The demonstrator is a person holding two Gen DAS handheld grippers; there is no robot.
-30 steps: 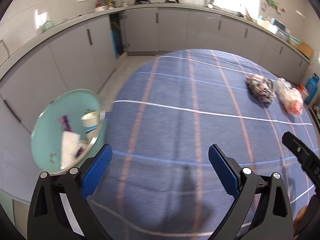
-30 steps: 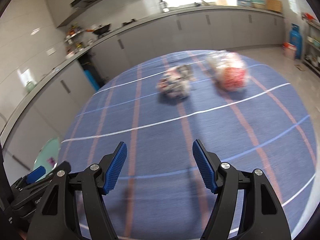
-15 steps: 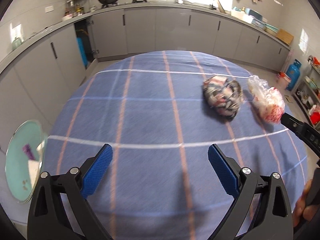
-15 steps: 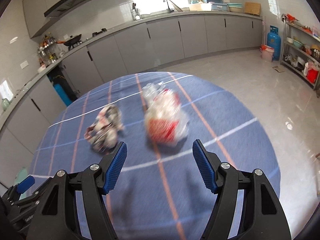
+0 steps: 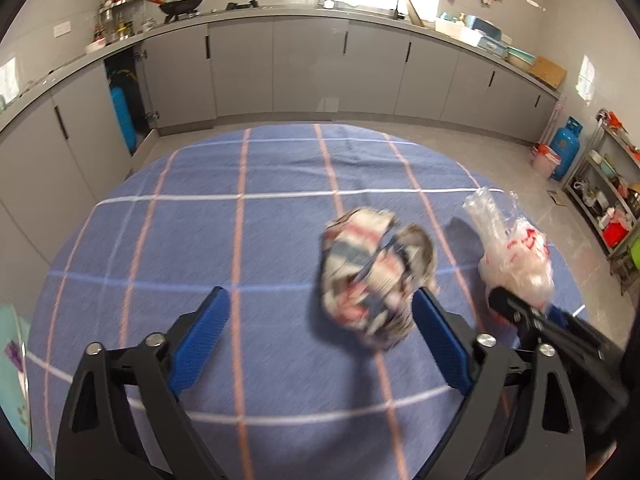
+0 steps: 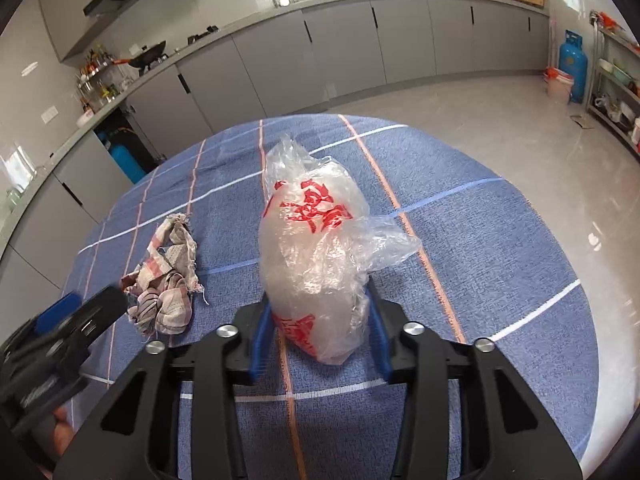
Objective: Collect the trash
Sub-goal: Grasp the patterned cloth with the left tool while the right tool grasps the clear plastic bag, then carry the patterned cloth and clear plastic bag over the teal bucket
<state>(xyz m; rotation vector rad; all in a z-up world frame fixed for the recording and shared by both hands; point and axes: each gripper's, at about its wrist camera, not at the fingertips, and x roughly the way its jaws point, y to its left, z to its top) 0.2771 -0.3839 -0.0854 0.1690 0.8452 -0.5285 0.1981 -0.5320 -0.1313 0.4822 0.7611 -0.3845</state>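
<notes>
Trash first: the crumpled clear plastic bag with red print (image 6: 316, 256) sits between the right gripper (image 6: 318, 340) jaws, which are closing around its lower end; squeeze low and firmly. The left gripper (image 5: 320, 344), spread and narrowing, needs centring on the wadded checked rag (image 5: 372, 276) just ahead.

On the round table (image 6: 500, 240) the plastic bag (image 6: 320, 248) lies near the right edge, with the crumpled cloth (image 6: 168, 280) just left of it, apart. The right gripper (image 6: 318, 334) straddles the bag's near end, jaws closing; the left gripper (image 5: 320, 344) sits just near-left of the cloth, jaws closing. Cabinets (image 5: 312, 68) run behind the table; a gas cylinder (image 6: 573, 66) stands far right.
</notes>
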